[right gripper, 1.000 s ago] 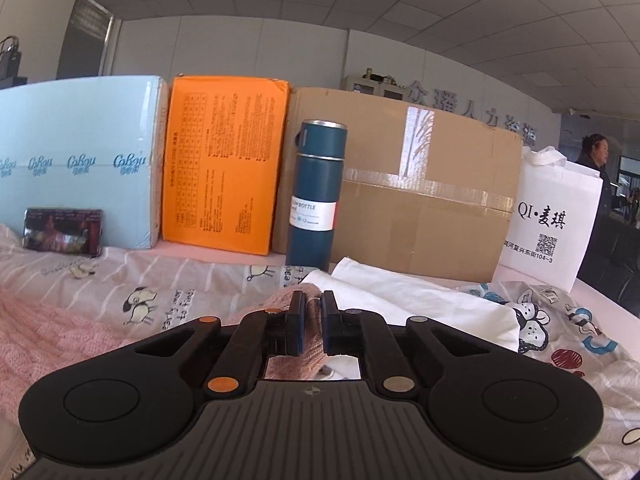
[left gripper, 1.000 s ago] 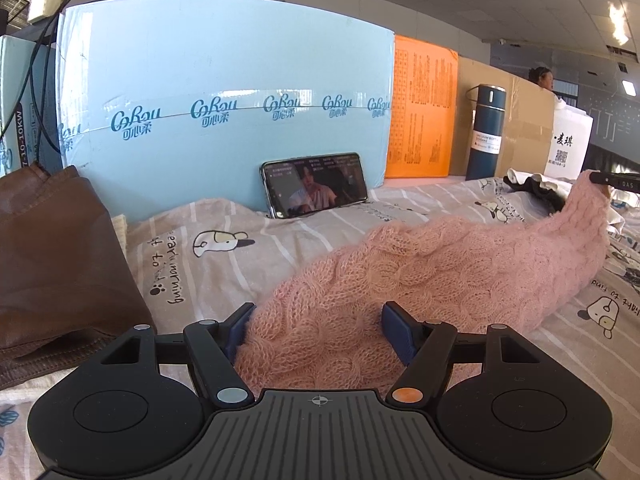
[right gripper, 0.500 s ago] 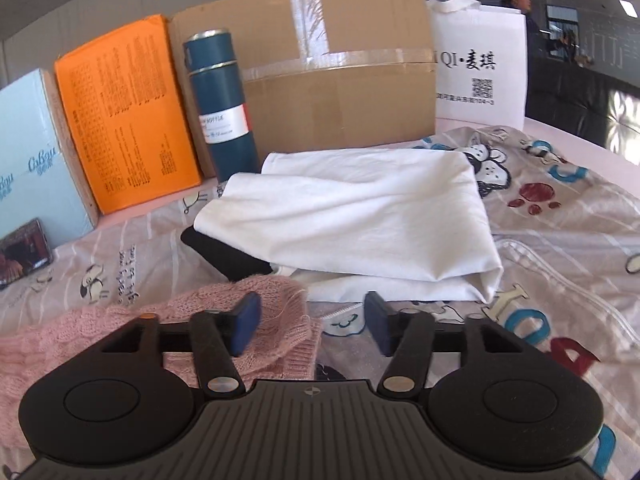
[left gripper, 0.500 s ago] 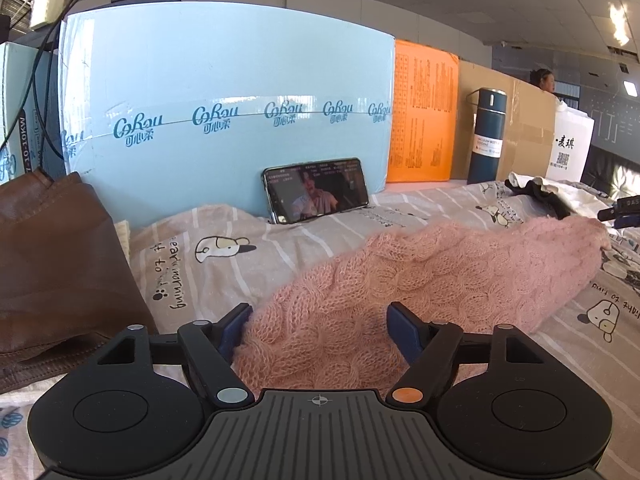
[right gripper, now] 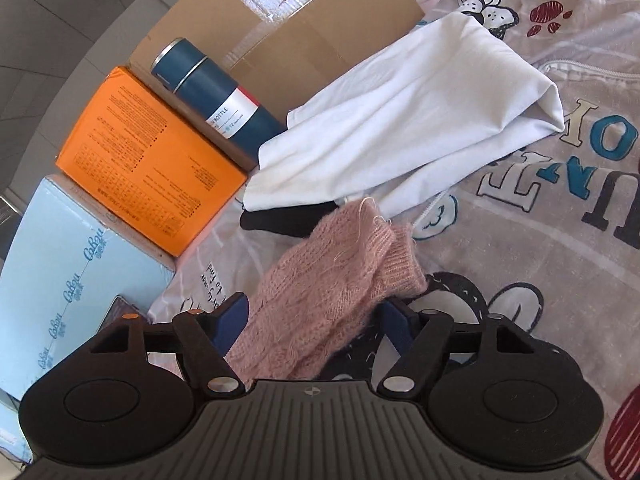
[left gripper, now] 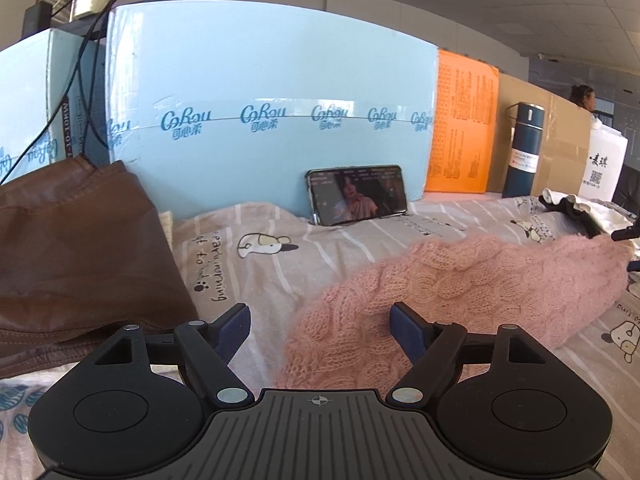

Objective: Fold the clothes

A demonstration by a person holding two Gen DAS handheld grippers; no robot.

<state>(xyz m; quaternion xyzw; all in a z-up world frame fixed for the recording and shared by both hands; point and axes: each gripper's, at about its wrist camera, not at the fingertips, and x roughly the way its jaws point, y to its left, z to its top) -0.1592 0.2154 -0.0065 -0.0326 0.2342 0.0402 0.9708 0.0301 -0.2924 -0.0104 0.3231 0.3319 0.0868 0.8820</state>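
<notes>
I am only starting: the pink sweater [left gripper: 460, 292] is lying unfolded mid-frame on the bed sheet [left gripper: 280, 256], my left gripper [left gripper: 320, 326] is hanging wide open gripping nothing, and my right gripper [right gripper: 312, 320] is closing around the cuff [right gripper: 400, 256].

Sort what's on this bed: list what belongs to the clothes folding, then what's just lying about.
Folding job:
pink knit sweater, lying between both grippers' jaws
white garment
brown leather garment
left gripper, open
right gripper, jaws closing, pads not pressing

Lying about:
phone
blue bottle
orange box
light blue box
cardboard box
</notes>
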